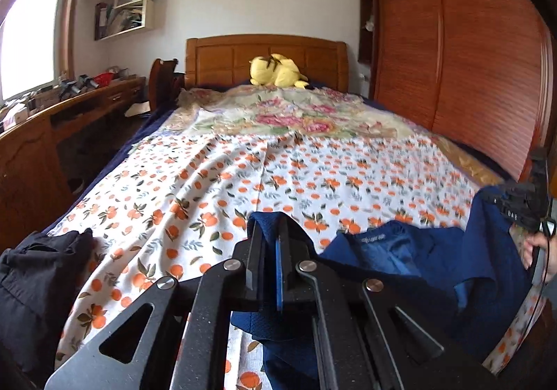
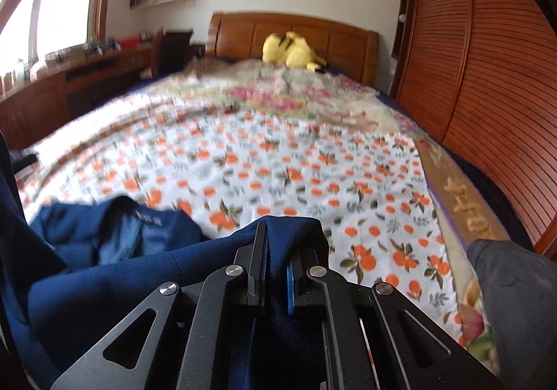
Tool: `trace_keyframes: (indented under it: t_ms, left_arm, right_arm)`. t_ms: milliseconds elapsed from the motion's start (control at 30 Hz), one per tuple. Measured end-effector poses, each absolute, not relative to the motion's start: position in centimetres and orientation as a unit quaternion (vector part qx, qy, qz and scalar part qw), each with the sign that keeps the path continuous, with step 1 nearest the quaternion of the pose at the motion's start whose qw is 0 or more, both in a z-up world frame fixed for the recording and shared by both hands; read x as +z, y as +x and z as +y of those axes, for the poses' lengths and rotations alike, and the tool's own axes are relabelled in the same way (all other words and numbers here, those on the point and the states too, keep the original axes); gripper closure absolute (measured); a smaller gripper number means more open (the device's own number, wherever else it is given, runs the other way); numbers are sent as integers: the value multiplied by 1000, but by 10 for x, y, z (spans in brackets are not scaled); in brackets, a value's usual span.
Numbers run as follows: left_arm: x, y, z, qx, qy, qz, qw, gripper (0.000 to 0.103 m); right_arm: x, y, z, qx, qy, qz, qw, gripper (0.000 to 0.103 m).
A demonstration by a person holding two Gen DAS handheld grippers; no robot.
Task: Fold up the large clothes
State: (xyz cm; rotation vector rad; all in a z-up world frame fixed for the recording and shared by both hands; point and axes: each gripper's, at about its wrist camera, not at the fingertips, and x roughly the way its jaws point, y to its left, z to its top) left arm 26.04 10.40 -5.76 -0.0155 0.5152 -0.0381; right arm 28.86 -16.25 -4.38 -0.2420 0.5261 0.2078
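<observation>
A navy blue garment (image 1: 410,250) lies bunched on the near part of the bed, its collar and label facing up (image 2: 146,221). In the left wrist view my left gripper (image 1: 271,228) is shut on a fold of this navy cloth, which rises between the two fingers. My right gripper (image 2: 278,240) is shut on another edge of the same garment, and the cloth drapes over its right finger. From the left wrist view the right gripper (image 1: 504,198) shows at the far right, held by a hand (image 1: 536,247).
The bed carries a white sheet with orange fruit print (image 1: 243,174) and a floral quilt (image 1: 278,111) beyond it. A yellow plush toy (image 1: 275,71) sits by the headboard. A black garment (image 1: 41,271) lies near left, a grey one (image 2: 508,271) near right. A wardrobe (image 1: 470,59) flanks the right, a desk (image 1: 69,111) the left.
</observation>
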Motion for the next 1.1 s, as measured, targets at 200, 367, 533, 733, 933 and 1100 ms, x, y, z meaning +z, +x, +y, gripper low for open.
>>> trace_keyframes:
  t_ms: [200,367,533,733,933,1100]
  left_arm:
    - [-80,265,109,-50,-25,272,961,65]
    - [-91,263,107,-72,-13,287,955,64]
    - [-95,258,101,-86,-5,287,954,26]
    - [-92,251,99,-92,-2,282,955,26]
    - [-95,250,92,-102,1,285,953,26]
    - [-99,250,88,-108,1,288,951,26]
  right_arm:
    - [-46,291,-157,82,-112,296,945,76]
    - [-39,292,-159,77,-106,311,941,55]
    - [-31,278,-153,60,-132,316,938,38]
    - [-27,254,-143,80,-137,304,939,38]
    - [-43,229,-107,148,-165,337,915,38]
    - [-58,216,-87,180,-182,359,898,38]
